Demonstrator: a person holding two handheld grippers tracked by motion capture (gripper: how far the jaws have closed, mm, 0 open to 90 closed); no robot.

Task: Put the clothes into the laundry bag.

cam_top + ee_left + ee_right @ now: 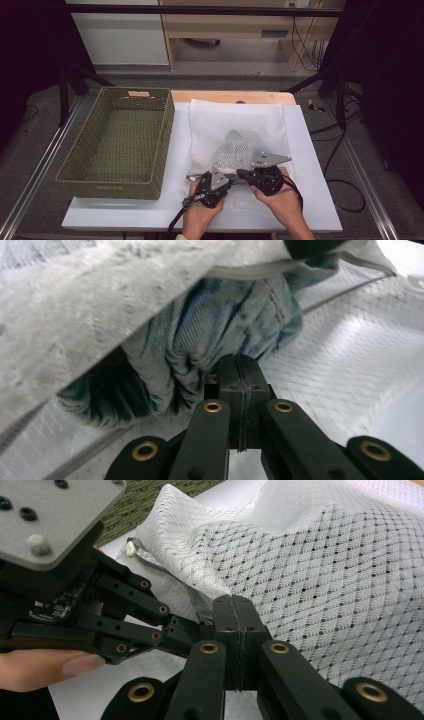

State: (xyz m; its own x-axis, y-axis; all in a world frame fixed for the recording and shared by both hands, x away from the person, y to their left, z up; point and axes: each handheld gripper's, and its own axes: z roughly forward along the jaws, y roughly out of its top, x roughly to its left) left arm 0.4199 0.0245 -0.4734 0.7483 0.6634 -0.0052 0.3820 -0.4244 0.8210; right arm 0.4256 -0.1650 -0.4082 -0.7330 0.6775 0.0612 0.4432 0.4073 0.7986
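— Both grippers, left (227,179) and right (243,174)?
— Jaws pressed together at the mesh bag's (240,135) near edge.
— Surroundings?
— White board (125,212), basket (120,142) left of them; grey floor (30,145) beyond.

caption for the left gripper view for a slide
Shut tongs pressed against blue denim cloth at the open mouth of a white mesh bag.

- I work in a lab recording bay: black metal frame bar (200,10) overhead.
- Loose black cables (345,150) trail across grey carpet floor (30,150).
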